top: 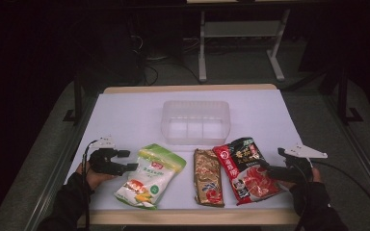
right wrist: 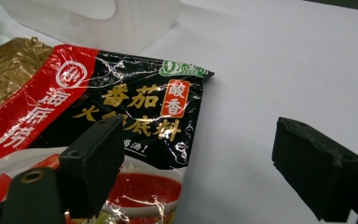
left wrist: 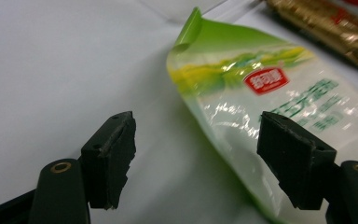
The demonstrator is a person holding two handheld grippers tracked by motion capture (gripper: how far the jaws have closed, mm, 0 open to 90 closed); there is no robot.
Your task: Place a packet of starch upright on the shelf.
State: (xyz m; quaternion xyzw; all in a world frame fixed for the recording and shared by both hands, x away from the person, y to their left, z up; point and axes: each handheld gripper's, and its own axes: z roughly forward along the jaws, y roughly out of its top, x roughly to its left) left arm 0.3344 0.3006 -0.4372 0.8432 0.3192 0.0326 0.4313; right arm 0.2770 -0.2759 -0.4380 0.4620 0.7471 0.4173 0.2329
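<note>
Three food packets lie along the table's near edge. A green and white packet (top: 150, 175) (left wrist: 265, 102) is on the left, a gold and brown packet (top: 208, 177) in the middle, and a red and black packet (top: 247, 168) (right wrist: 121, 112) on the right. My left gripper (top: 131, 160) (left wrist: 196, 158) is open at the green packet's left edge, one jaw over the packet and one over bare table. My right gripper (top: 265, 167) (right wrist: 198, 170) is open at the red packet's right edge, its left jaw over the packet. Neither holds anything.
A clear plastic bin (top: 195, 121) (right wrist: 98, 18) stands behind the packets at the table's middle. The white tabletop (top: 125, 115) ends in a wooden front edge. Cables trail from both grippers. Table legs and a dark floor lie beyond the far edge.
</note>
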